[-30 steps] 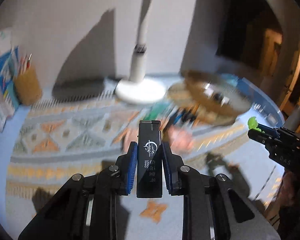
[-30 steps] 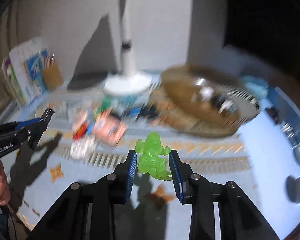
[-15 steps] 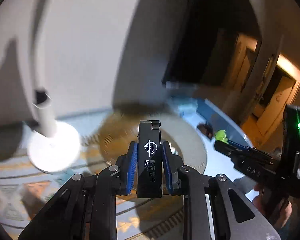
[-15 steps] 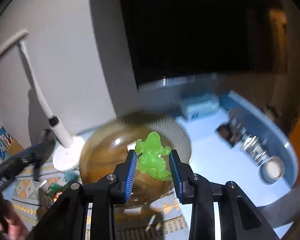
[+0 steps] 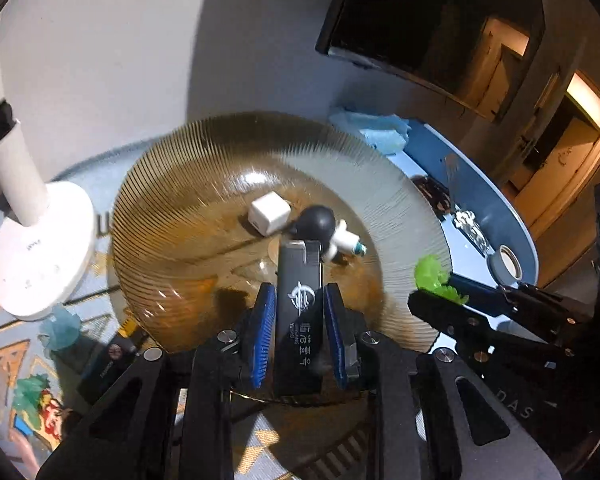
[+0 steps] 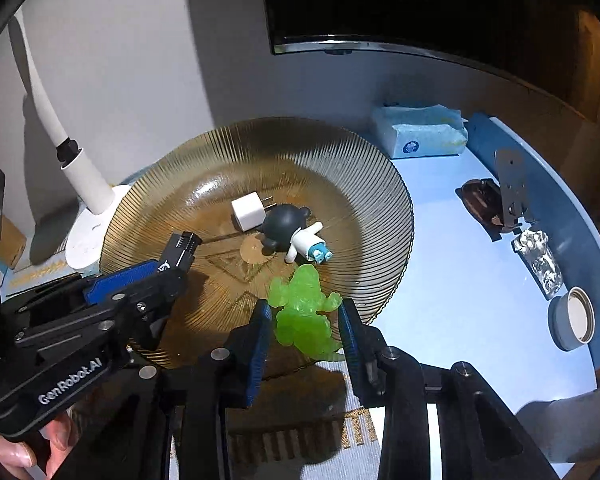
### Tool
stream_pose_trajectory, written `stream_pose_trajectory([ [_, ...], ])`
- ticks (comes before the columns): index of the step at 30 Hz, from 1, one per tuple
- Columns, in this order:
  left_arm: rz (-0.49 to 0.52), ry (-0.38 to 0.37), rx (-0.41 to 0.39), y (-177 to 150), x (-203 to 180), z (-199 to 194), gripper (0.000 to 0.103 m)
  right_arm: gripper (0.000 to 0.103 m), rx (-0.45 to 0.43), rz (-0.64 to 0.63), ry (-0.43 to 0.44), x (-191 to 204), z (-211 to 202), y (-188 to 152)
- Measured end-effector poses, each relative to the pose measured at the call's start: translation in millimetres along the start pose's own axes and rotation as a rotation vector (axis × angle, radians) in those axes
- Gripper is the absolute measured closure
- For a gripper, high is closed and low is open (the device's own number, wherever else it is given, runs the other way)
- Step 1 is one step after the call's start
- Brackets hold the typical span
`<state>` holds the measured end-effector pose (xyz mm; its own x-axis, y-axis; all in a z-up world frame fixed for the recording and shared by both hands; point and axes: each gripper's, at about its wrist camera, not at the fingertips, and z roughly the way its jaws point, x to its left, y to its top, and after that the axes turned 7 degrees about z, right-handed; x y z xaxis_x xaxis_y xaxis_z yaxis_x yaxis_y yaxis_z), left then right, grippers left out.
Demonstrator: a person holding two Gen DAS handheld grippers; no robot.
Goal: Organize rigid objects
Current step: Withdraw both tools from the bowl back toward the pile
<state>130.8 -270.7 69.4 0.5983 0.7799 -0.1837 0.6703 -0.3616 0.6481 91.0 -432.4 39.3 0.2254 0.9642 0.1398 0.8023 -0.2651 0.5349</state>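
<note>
Two grippers hang over the ribbed amber glass plate, each with one object between its blue pads, so the step in hand looks like the drop-off into the dish. Nearest, the left gripper has the black lighter standing upright between its jaws, which are opening; a sliver of gap shows on each side, so the hold appears to be letting go. Just ahead of the lighter's tip lie a dark-headed white toy figure and, a little further to the left, a white plug adapter, both on the plate's floor. The right gripper is narrowly clamped on a translucent green figurine, over the near rim of the plate. Beyond the plate, on the blue tabletop, a tissue pack rests by the wall. Next, the lighter needs a clear fall short of the toy, then the right jaws must part over the plate's floor.
</note>
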Motion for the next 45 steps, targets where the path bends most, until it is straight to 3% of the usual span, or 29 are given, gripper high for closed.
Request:
stream_pose_trajectory([
  [1,-0.002,0.018,-0.015,1.9,0.7,-6.7,0.042,0.068,0.0,0.01,0.008,-1.7,-0.8,1.0],
  [3,-0.019,-0.002,-0.076,5.6,5.4,-25.3,0.023,0.061,-0.033,0.043,0.027,-6.0,-12.4,1.1],
  [13,0.021,0.046,-0.307,-17.9,14.7,-158.2,0.022,0.058,-0.192,0.058,0.135,9.6,-96.9,-9.2],
  [17,0.022,0.082,-0.4,-35.1,20.8,-213.6,0.022,0.057,-0.228,-0.008,0.223,39.3,-130.6,-22.4],
  [21,-0.003,0.136,-0.501,-56.6,36.6,-279.0,0.022,0.049,-0.273,-0.076,0.283,72.9,-160.1,-38.0],
  [26,-0.024,0.201,-0.58,-85.6,52.1,-331.2,0.022,0.048,-0.305,-0.146,0.35,111.8,-181.9,-57.2],
  [30,-0.083,0.243,-0.561,-115.5,76.5,-332.5,0.022,0.047,-0.247,-0.183,0.402,137.7,-161.9,-81.0],
  [35,-0.217,0.328,-0.385,-169.6,131.6,-270.2,0.022,0.047,-0.15,-0.24,0.386,157.0,-89.0,-124.8],
  [39,-0.284,0.298,-0.272,-206.7,167.1,-220.9,0.022,0.047,-0.031,-0.294,0.394,162.7,-34.5,-148.9],
  [42,-0.31,0.265,-0.203,-225.4,176.5,-191.8,0.022,0.047,0.002,-0.337,0.389,166.8,-16.0,-159.9],
  [45,-0.298,0.283,-0.167,-227.6,173.2,-181.2,0.022,0.047,0.003,-0.365,0.396,168.8,-9.5,-166.4],
])
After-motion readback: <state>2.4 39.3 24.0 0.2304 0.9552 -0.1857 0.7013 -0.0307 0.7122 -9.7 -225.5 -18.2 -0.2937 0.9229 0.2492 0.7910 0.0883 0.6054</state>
